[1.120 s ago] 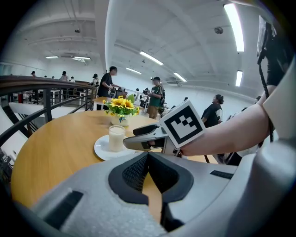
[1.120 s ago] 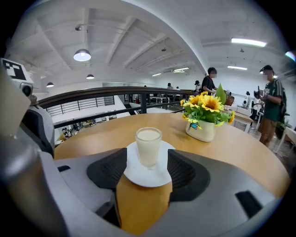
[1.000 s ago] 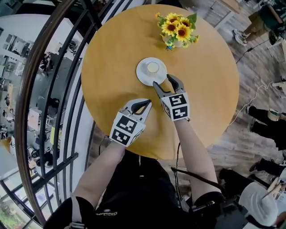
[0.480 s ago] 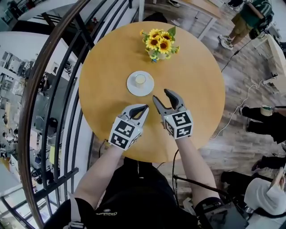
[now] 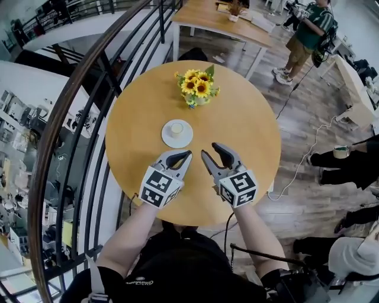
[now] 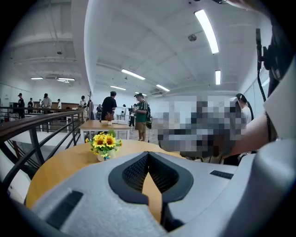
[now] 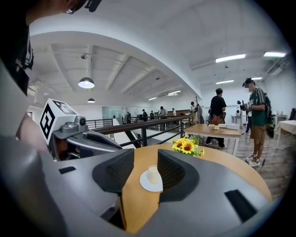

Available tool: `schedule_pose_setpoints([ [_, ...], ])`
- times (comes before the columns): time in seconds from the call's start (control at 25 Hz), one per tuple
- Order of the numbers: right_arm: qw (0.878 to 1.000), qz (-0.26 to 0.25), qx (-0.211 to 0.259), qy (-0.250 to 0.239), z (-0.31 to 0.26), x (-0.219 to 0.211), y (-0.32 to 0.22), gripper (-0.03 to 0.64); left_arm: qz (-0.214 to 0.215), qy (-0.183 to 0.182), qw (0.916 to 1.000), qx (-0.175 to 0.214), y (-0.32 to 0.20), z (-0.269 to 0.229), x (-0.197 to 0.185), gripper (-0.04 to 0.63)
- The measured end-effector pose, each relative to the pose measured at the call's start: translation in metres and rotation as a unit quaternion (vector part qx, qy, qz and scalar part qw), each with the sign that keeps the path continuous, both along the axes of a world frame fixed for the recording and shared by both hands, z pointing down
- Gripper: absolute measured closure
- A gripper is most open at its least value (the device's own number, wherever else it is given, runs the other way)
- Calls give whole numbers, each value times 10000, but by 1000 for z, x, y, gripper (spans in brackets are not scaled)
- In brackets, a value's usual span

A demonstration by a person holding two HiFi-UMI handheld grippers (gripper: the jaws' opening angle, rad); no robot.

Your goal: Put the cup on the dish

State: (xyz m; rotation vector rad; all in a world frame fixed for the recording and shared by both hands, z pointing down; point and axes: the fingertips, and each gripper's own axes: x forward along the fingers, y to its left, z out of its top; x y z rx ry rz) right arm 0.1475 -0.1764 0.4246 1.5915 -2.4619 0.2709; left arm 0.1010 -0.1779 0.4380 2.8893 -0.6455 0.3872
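Note:
A small cream cup (image 5: 176, 128) stands upright on a white dish (image 5: 185, 141) near the middle of the round wooden table (image 5: 249, 130). Both grippers hover over the table's near side, short of the dish. My left gripper (image 5: 186, 155) is shut, its tips meeting (image 6: 148, 155) with nothing in them. My right gripper (image 5: 210, 150) is to the right of it. Its jaws are closing with a gap still between them and nothing in it. The right gripper view looks through that gap (image 7: 145, 159) at the cup (image 7: 152, 173) and dish (image 7: 147, 186) further off on the table.
A vase of sunflowers (image 5: 196, 87) stands behind the dish at the table's far side. A dark metal railing (image 5: 77, 118) curves along the left edge over a drop. A second table (image 5: 219, 18) and a standing person (image 5: 305, 29) are beyond; a cable (image 5: 296, 171) lies on the floor at right.
Both grippers have drawn back from the dish toward the table's near side. The right jaws have narrowed. The cup stays on the dish.

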Motion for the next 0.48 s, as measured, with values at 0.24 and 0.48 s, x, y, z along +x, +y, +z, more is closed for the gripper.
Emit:
schedule_pose_setpoints([
  [0.24,9998,-25,189,-95,-28,-4,24,483,89,166,9996,218,17,-34,1,595],
  [0.48,9992,-9,354,-165,-43,-6,42,537,180,271,9987,397,33,-53,3,595],
])
